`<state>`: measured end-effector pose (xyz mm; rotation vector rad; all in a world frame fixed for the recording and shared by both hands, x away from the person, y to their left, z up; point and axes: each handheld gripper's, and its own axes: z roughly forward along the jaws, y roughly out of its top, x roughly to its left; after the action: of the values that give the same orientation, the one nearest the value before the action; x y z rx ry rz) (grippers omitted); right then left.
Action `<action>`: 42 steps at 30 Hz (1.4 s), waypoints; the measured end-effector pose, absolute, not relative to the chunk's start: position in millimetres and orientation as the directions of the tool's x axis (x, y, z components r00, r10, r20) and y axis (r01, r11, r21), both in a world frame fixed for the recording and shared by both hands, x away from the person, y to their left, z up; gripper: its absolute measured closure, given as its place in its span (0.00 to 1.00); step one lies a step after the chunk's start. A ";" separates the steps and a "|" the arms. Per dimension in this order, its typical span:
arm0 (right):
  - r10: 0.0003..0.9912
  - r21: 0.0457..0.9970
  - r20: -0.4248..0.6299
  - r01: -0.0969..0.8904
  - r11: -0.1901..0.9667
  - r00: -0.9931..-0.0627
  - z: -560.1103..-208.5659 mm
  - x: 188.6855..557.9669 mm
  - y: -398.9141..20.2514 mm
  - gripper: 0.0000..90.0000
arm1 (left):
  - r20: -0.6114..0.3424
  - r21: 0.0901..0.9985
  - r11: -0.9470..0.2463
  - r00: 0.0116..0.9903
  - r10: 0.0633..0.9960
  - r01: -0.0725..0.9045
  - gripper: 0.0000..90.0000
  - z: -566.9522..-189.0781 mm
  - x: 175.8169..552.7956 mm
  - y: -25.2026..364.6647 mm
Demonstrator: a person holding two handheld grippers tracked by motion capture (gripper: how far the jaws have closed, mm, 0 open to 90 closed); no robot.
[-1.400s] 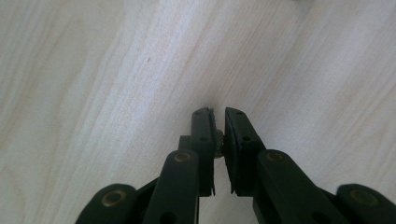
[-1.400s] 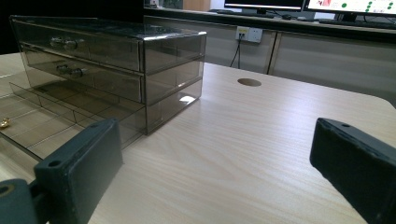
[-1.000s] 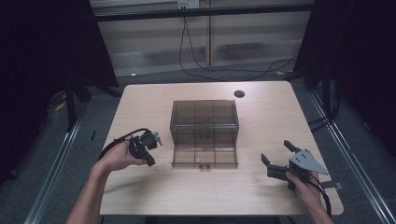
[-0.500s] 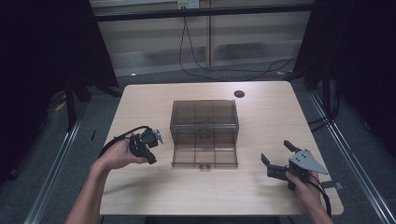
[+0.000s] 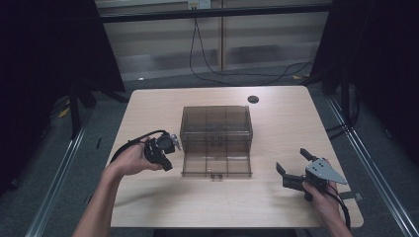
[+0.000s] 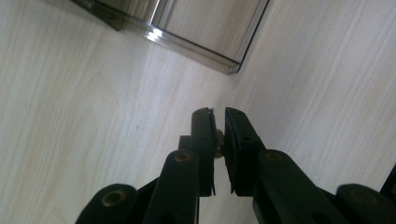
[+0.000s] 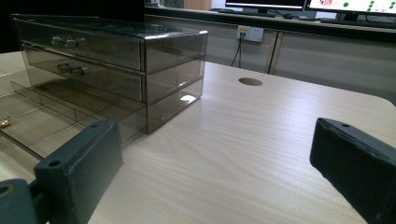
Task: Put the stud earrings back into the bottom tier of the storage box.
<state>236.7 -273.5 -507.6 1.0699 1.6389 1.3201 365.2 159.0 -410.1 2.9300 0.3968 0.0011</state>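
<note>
Two tools flank a smoky drawer box (image 5: pixel 216 129), its open bottom drawer (image 5: pixel 216 165) pointing toward the person: left tool (image 5: pixel 170 143) nearly closed, right tool (image 5: pixel 292 166) spread wide.

Table (image 5: pixel 276 207): light wood top, rounded corners. Round dark hole (image 5: pixel 253 99) near far edge, right of ctr; also seen in right gripper view (image 7: pixel 251 81). Black cables (image 5: pixel 207 66) loop on floor behind table. Wall socket (image 7: pixel 248 32) w/ plug on rear panel. Monitors (image 7: pixel 350 4) lit, top right. Black curtains (image 5: pixel 44 59) both sides. Metal floor rail (image 5: pixel 368 165) at right.
</note>
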 end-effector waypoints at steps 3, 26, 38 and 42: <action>0.930 0.983 -0.049 0.148 0.110 -0.363 -507.5 236.9 -273.3 0.02 | -0.033 0.162 -0.954 0.968 0.250 0.252 0.92 -405.8 367.1 152.8; 0.930 0.983 -0.057 0.145 0.117 -0.362 -507.6 236.8 -273.6 0.02 | 0.011 0.191 -0.968 0.986 0.167 0.162 0.92 -389.2 369.0 86.2; 0.930 0.983 -0.058 0.144 0.117 -0.363 -507.6 236.8 -273.6 0.02 | 0.002 0.152 -0.981 0.992 0.124 0.123 0.92 -397.8 373.7 52.2; 0.931 0.982 -0.057 0.147 0.116 -0.360 -507.5 236.2 -273.2 0.02 | -0.006 0.157 -0.979 0.991 0.131 0.130 0.92 -403.8 375.3 43.9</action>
<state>236.2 -273.2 -507.5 1.0697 1.6422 1.3177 375.3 43.9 -403.8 2.9779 0.1967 0.0069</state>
